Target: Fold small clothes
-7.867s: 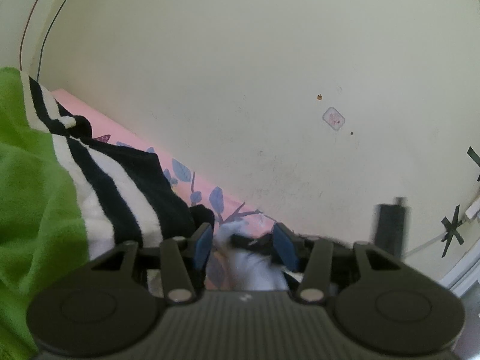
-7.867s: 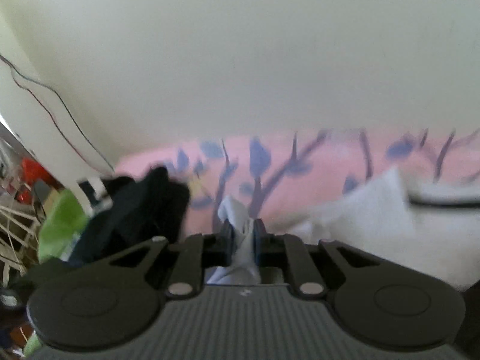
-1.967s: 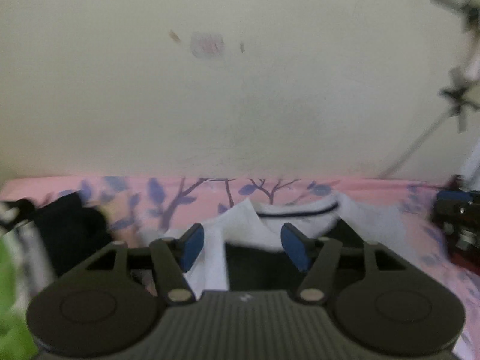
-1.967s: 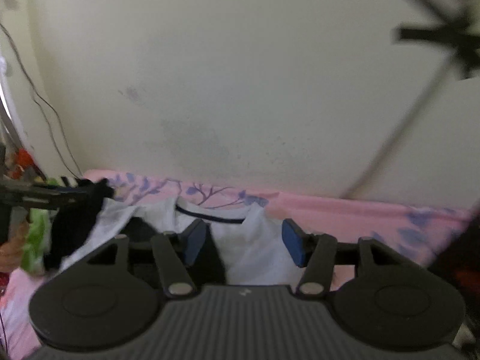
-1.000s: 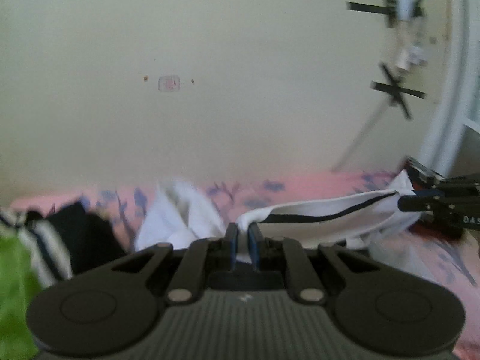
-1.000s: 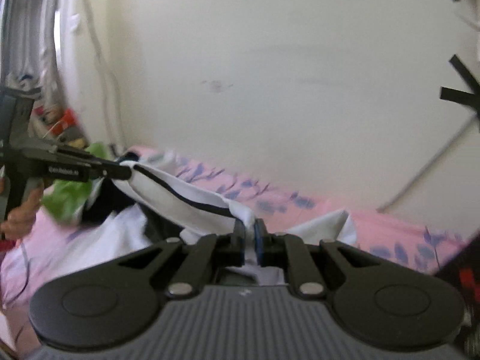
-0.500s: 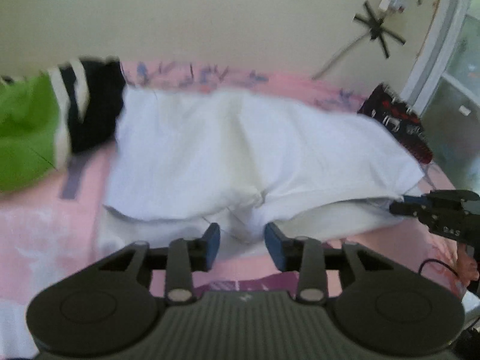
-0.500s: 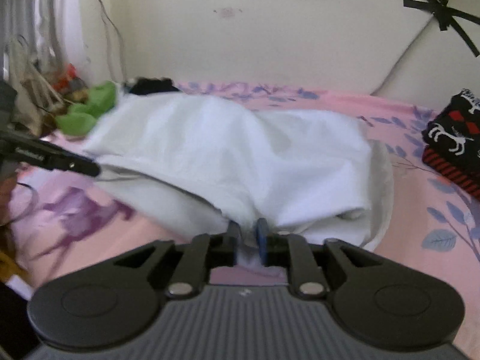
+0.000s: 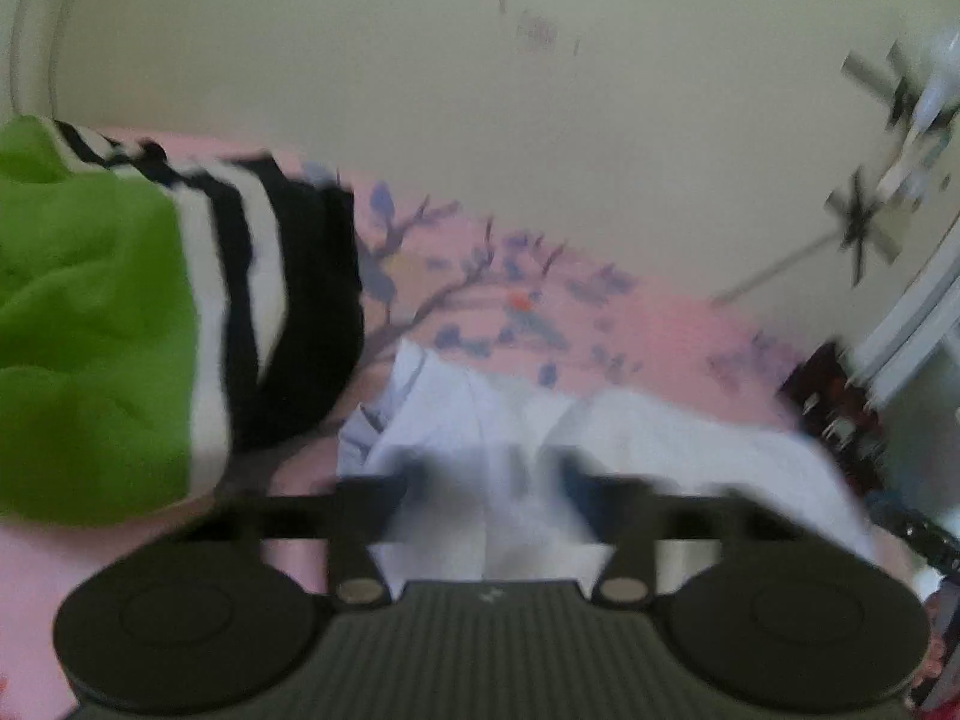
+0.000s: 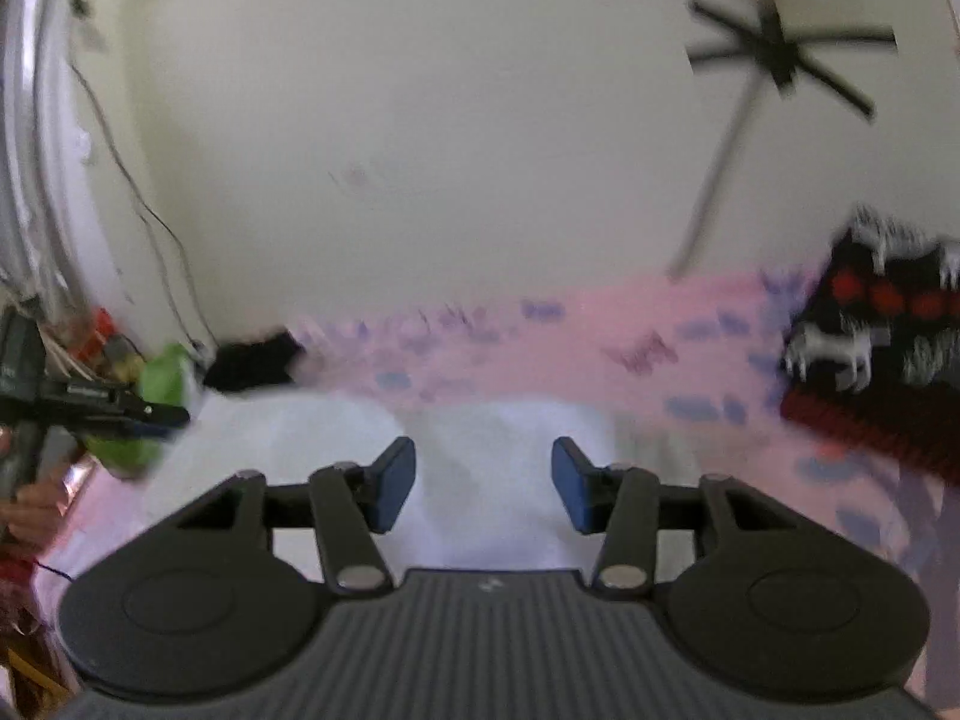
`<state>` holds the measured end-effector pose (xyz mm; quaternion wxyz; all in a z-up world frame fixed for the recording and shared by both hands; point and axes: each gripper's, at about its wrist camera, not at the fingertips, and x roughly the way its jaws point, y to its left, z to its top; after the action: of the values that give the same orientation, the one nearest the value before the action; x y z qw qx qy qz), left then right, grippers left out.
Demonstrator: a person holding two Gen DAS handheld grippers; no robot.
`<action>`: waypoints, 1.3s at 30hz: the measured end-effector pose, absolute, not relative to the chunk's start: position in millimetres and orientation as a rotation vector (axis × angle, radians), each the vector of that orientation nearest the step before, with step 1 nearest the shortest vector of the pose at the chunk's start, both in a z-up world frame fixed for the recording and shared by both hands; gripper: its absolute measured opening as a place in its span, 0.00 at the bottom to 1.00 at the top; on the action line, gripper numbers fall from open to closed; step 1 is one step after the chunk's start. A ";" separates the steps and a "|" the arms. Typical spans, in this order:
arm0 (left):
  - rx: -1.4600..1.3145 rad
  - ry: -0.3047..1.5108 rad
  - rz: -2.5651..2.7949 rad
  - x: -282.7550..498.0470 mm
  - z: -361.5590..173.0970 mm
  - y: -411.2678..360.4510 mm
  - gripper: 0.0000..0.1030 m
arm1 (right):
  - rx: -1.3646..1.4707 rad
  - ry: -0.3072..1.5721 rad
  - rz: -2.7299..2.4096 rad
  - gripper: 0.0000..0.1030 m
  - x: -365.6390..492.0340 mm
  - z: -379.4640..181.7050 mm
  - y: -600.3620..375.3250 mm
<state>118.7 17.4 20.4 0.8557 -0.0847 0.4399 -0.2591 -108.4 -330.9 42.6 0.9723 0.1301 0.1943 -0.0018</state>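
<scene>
Right wrist view shows the pink bed sheet (image 10: 600, 324) as the work surface, with the white garment (image 10: 480, 438) spread flat on it so folding can begin; its long axis seems to run left to right along the wall. Above the garment, the right gripper (image 10: 483, 483) and the blurred left gripper (image 9: 486, 480) both stand wide apart, holding nothing.

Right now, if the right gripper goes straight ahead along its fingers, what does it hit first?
Probably the white garment: it lies right in front of the open right gripper and between its fingers. Beyond it are the pink sheet and wall; depth is unclear.
</scene>
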 end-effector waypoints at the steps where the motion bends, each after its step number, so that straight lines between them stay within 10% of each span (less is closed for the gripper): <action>1: -0.141 0.924 -0.510 123.9 14.0 15.3 0.08 | 0.239 0.443 -0.049 0.28 -103.8 30.8 -331.8; 6: -0.228 0.942 -0.425 139.7 -12.7 36.6 0.17 | 0.277 0.498 -0.108 0.24 -119.6 -4.8 -348.5; 16: -0.234 0.740 -0.508 91.9 45.4 31.8 0.32 | 0.276 0.353 -0.033 0.57 -110.4 58.0 -322.0; 22: -0.066 0.756 -0.610 78.2 21.9 -38.9 0.40 | 0.221 0.406 0.141 0.59 -41.6 48.2 -240.9; 39: 0.122 0.698 -0.555 53.9 -27.4 -35.9 0.38 | 0.150 0.461 -0.173 0.43 -119.2 -4.1 -304.5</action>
<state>53.9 -35.9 -27.4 0.9005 0.0591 0.3373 -0.2682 -119.2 -304.5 -4.1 0.9671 0.0740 0.2279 -0.0855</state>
